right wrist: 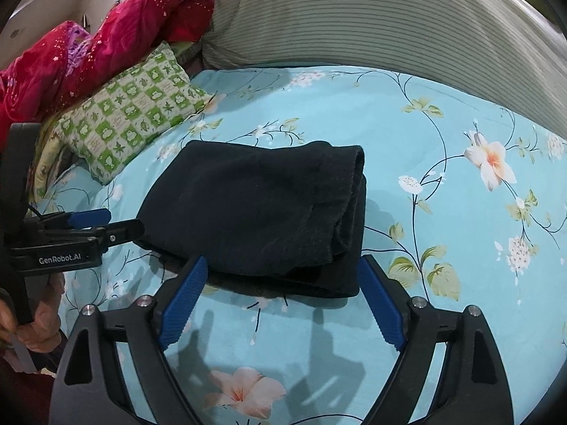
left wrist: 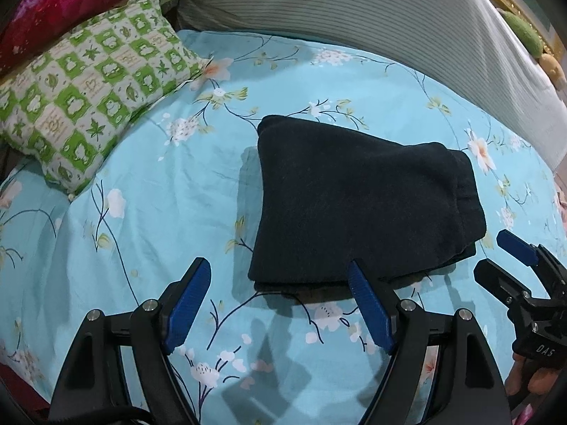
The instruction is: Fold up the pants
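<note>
Dark navy pants (left wrist: 358,198) lie folded into a thick rectangle on the light blue floral bedsheet (left wrist: 159,191). They also show in the right wrist view (right wrist: 262,212), with the stacked fold edges at their right side. My left gripper (left wrist: 278,271) is open and empty, just short of the bundle's near edge. My right gripper (right wrist: 281,265) is open and empty, its fingertips on either side of the bundle's near edge. The right gripper also shows in the left wrist view (left wrist: 496,251), and the left gripper in the right wrist view (right wrist: 120,221).
A green and white checked pillow (left wrist: 88,95) lies at the left. A red floral quilt (right wrist: 88,53) is bunched behind it. A grey striped blanket (left wrist: 372,10) runs along the back of the bed.
</note>
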{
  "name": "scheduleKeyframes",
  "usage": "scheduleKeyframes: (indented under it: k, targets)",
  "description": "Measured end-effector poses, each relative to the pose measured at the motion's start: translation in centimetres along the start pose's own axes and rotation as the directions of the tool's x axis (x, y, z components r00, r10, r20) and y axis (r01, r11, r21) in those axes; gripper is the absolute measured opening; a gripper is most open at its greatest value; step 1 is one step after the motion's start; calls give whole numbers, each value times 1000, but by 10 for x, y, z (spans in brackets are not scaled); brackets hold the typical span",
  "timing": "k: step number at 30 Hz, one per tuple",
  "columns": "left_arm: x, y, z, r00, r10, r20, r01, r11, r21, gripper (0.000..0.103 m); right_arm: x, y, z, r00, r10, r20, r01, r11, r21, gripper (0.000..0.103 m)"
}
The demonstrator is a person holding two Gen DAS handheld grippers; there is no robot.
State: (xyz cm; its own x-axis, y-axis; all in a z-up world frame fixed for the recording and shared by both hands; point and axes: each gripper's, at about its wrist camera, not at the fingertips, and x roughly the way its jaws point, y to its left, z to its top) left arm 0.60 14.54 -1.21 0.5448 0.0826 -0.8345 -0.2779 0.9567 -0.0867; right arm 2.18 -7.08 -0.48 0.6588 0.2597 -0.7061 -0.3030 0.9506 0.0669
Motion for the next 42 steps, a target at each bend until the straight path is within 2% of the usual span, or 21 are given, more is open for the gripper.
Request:
scheduleKeyframes:
  k: [7,11,18,28,42]
  targets:
    - [0,-6,-11,999,27,29,-28,999,37,82,0,9,-8,999,-9,35,10,1000,-18,90]
    - [1,-12,-19,998,40,43,-43,997,67,84,1,17,-14,998,-39,55,42,997,-61,92]
    - [3,-14,-26,995,63,74,-68,996,64,91,-1,29,-24,988,-83,133,102,985,-140,101]
    - [2,-11,-23,989,98,112,-105,993,55,93,4,17,-28,985,-79,151,90,993,-70,102]
    - [5,-11,-21,987,99,129,-107,993,55,93,10,22,-24,986,-70,149,84,992,-92,102]
